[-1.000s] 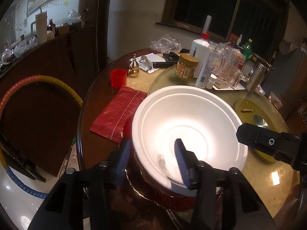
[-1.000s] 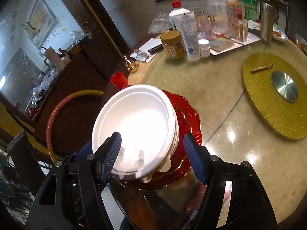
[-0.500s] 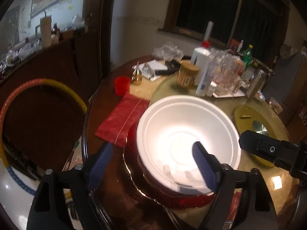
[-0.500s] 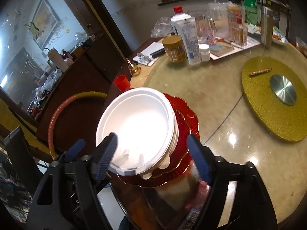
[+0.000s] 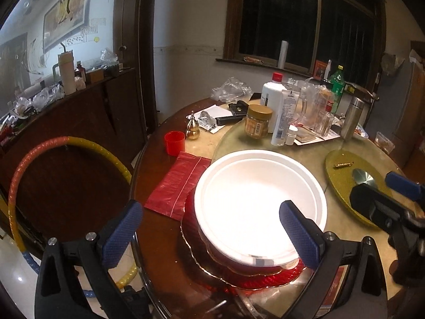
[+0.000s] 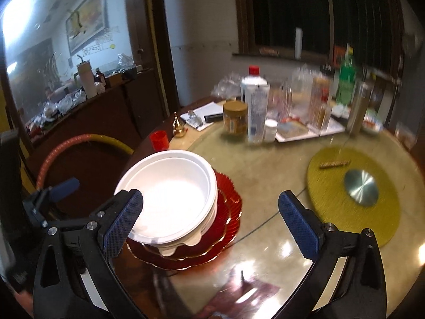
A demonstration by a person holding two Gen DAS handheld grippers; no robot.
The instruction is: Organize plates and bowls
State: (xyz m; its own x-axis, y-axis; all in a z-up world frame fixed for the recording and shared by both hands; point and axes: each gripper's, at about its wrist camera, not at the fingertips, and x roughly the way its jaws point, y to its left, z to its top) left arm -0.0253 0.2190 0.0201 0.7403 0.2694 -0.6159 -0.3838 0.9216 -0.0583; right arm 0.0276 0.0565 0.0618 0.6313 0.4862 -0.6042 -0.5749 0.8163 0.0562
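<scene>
A stack of white foam bowls (image 5: 260, 204) sits on a stack of red gold-rimmed plates (image 5: 255, 276) near the table's front left edge. It also shows in the right wrist view, bowls (image 6: 172, 196) on plates (image 6: 225, 218). My left gripper (image 5: 212, 234) is open and empty, held back above the bowls' near side. My right gripper (image 6: 209, 223) is open and empty, drawn back to the right of the stack. The right gripper shows at the right edge of the left wrist view (image 5: 385, 212).
A red plastic bag (image 5: 178, 186), a red cup (image 5: 174, 142) and a gold gourd (image 5: 192, 130) lie left of the stack. Bottles and a jar (image 5: 259, 123) crowd the far side. A gold turntable disc (image 6: 353, 191) lies right. A hoop (image 5: 53, 159) leans by the table.
My left gripper let go of the white bowl's rim, opened wide and drew back. My right gripper also opened wider and pulled back and to the right. The bowls now rest on the plates.
</scene>
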